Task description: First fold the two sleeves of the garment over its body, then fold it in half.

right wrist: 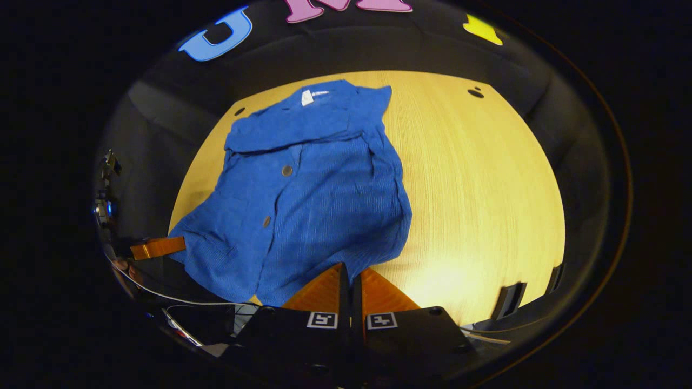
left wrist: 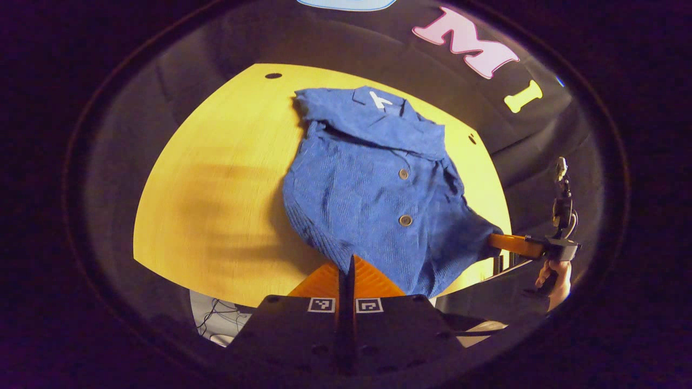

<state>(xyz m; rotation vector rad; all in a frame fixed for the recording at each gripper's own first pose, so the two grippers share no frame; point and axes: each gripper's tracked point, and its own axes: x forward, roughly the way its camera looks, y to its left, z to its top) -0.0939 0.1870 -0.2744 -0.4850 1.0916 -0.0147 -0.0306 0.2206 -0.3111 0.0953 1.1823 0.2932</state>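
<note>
Orange fingers (left wrist: 335,281) of the left gripper (left wrist: 350,265) press together on the blue buttoned shirt's (left wrist: 373,189) near hem, frame centre; likewise the right gripper (right wrist: 350,273) pinches its hem; shirt spread on yellow table (right wrist: 476,189)

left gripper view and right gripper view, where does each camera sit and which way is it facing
Left gripper view: rides the left gripper, looking across the table at the blue shirt; own fingers shut on its hem; right gripper and a hand farther off.
Right gripper view: rides the right gripper, facing the shirt; own fingers shut on its hem; left gripper at its other corner.
Shared: shirt, table, both grippers.
</note>
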